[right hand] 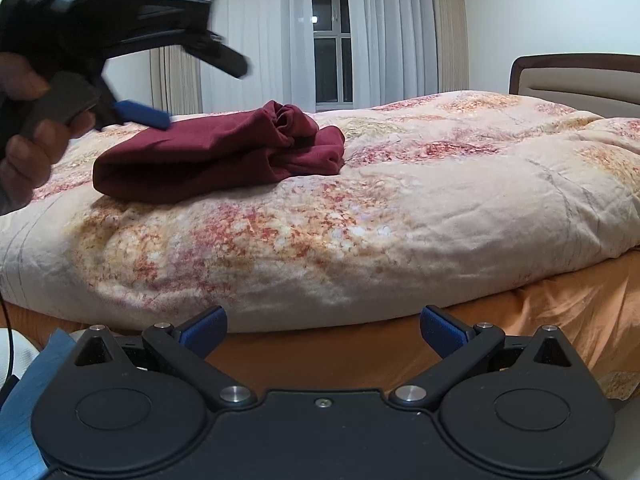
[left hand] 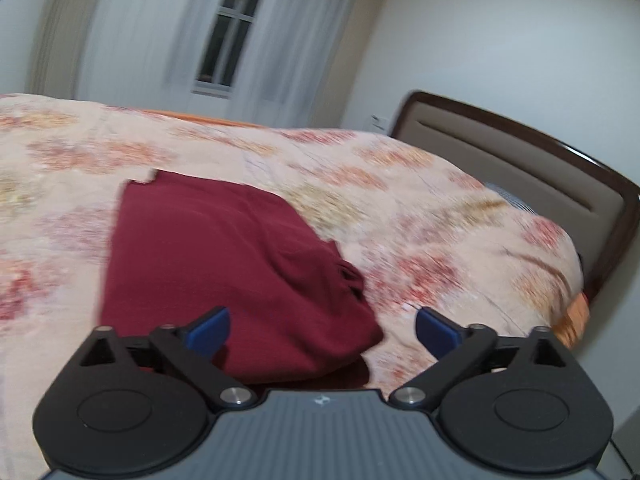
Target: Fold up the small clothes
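Nearest in the right wrist view, the right gripper [right hand: 322, 334] has its blue pads spread wide with nothing between them, hanging low in the frame before the orange bed skirt [right hand: 520, 332], well apart from the cloth. Farther in, the dark red garment [right hand: 216, 156] lies at centre left on the floral quilt [right hand: 360, 220], folded into a rough slab with a bunched wad at its right end. In the left wrist view, the left gripper [left hand: 322, 328] hovers just over the near edge of that garment, jaws fully apart, gripping nothing; whether the left pad brushes the fabric I cannot tell. The risk, as I judge it: the bunched end is loose and uneven, so a grab there may catch only one layer and pull the fold open, and the soft quilt could get pinched along with it
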